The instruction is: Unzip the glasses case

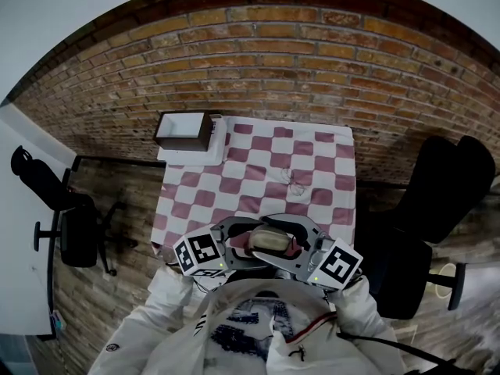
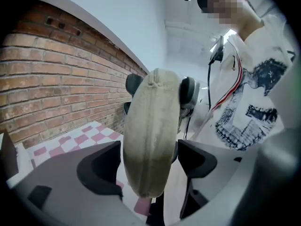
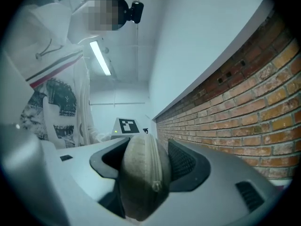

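Pink-checkered clothed table [image 1: 258, 174], brown box [image 1: 183, 130] on its far-left corner

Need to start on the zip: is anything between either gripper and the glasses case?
Nothing visible. The glasses case is held at both ends, between the jaws of the left gripper and of the right gripper, above the table.

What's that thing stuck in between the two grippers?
The beige glasses case. The left gripper and the right gripper each clamp one end of it. The head view shows it between them; each gripper view shows it between the jaws.
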`<state>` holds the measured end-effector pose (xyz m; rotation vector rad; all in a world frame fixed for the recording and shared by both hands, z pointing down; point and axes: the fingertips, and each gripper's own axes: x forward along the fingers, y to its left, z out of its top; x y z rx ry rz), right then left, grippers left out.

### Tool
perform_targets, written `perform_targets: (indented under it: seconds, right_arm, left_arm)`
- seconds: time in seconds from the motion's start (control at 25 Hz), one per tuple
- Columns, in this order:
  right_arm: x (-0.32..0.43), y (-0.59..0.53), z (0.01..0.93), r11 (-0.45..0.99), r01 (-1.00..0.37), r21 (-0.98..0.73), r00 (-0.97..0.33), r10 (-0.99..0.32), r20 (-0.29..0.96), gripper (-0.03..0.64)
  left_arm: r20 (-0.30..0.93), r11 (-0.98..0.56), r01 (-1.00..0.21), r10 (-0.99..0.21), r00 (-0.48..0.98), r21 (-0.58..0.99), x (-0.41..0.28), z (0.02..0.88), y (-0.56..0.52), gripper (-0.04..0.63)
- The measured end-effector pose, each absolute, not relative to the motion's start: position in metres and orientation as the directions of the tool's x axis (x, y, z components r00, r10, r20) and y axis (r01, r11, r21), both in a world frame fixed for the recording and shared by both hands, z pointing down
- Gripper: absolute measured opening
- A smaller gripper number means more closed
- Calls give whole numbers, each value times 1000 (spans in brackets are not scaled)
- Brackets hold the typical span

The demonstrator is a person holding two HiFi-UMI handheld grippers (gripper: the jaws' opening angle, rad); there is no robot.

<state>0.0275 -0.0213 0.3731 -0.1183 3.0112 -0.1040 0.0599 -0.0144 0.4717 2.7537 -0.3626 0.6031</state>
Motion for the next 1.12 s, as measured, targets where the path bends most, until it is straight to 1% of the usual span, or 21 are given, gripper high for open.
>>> perform_targets:
  seconds: [0.28, 0.52, 0.64, 0.84, 1.0, 1.12]
  right_arm:
    - [7, -34, 374, 990, -107, -93, -989, -116, -94, 268]
    - [-20, -46, 364, 977, -136, -162, -974, -161, -156, 268]
    - [-31, -52, 359, 968, -147, -204, -964, -187, -189, 268]
    - [-51, -59, 357, 957, -166, -238, -955, -216, -202, 268]
    - [-67, -63, 357, 949, -165, -269, -951, -225, -212, 268]
    - [-79, -64, 359, 941, -166, -294, -945, -237, -225, 268]
  left_arm:
    - [297, -899, -294, -198, 934, 325, 27, 453, -20, 373]
    - [121, -871, -271, -243, 963, 409, -13, 429, -33, 373]
    - [54, -864, -259, -262, 963, 432, -30, 423, -38, 371]
    - [2, -851, -263, -295, 956, 455, -52, 414, -45, 371]
    - [-46, -837, -283, -343, 938, 469, -73, 407, -53, 371]
    - [-74, -838, -268, -342, 937, 475, -81, 405, -52, 371]
